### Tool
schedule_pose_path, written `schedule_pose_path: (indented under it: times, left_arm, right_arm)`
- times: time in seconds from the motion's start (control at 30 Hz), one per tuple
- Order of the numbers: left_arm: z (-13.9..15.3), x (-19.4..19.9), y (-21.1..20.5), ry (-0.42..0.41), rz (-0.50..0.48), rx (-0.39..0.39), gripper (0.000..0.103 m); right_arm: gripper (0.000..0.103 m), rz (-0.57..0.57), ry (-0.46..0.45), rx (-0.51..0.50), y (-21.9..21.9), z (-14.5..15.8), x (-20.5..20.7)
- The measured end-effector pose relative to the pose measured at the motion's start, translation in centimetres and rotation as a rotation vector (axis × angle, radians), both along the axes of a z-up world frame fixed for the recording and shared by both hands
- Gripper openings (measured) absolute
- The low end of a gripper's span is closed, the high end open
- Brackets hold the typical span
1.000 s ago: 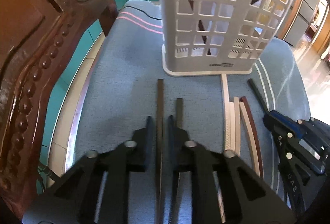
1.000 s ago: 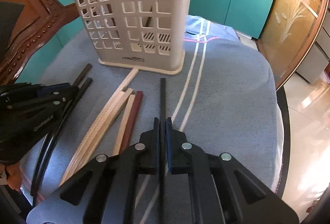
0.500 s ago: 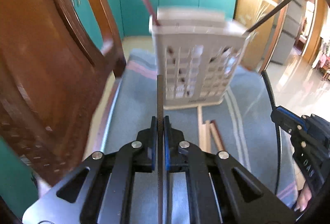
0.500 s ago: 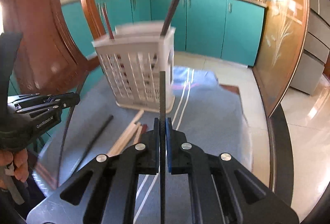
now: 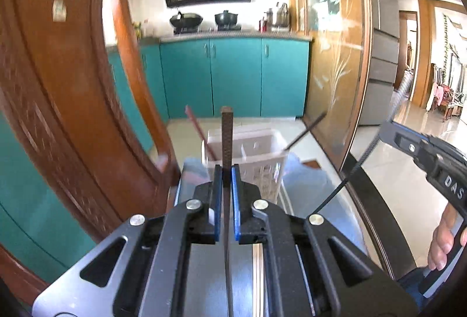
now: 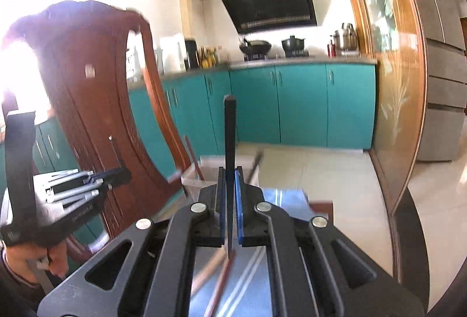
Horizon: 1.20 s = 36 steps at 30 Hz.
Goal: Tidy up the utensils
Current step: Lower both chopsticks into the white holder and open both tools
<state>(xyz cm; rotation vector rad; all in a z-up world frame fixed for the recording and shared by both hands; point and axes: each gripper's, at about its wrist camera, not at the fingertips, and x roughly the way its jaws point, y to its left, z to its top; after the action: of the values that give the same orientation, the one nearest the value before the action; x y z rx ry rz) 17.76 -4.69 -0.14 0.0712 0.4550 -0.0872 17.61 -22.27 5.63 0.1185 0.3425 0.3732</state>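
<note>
Two chopsticks, one clenched in each gripper (image 5: pixel 224 179) (image 6: pixel 230 182), have been lifted off the table, presumably toward the basket (image 5: pixel 262 153).

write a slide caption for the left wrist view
Left gripper shut on a dark chopstick, raised before the white basket.

Both handheld grippers, the left gripper (image 5: pixel 224 179) and the right gripper (image 6: pixel 230 182), show matte black linkage frames, round silver screws, blue-edged finger pads (image 5: pixel 235 200) and white lettering along the body.
</note>
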Motion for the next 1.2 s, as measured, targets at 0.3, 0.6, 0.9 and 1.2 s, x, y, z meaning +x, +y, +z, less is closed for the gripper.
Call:
schedule_pose_path:
  times: [0.3, 0.6, 0.9, 1.2]
  left_arm:
    - [5.5, 2.9, 0.0, -0.117, -0.015, 0.001, 0.007]
    - [9.8, 6.4, 3.5, -0.229, 0.028, -0.133, 0.007]
    - [6.1, 12.8, 4.5, -0.174, 0.078, -0.203, 0.007]
    - [0.0, 17.0, 3.0, 0.019, 0.079, -0.158, 0.007]
  right_arm:
    - [0.007, -0.024, -0.106, 0.021, 1.6, 3.9, 4.3]
    - [0.007, -0.070, -0.206, 0.020, 3.4, 5.0, 8.0]
    - [0.006, -0.057, -0.112, -0.034, 5.2, -0.6, 12.4]
    - [0.010, -0.046, -0.035, -0.099, 5.9, -4.0, 12.1]
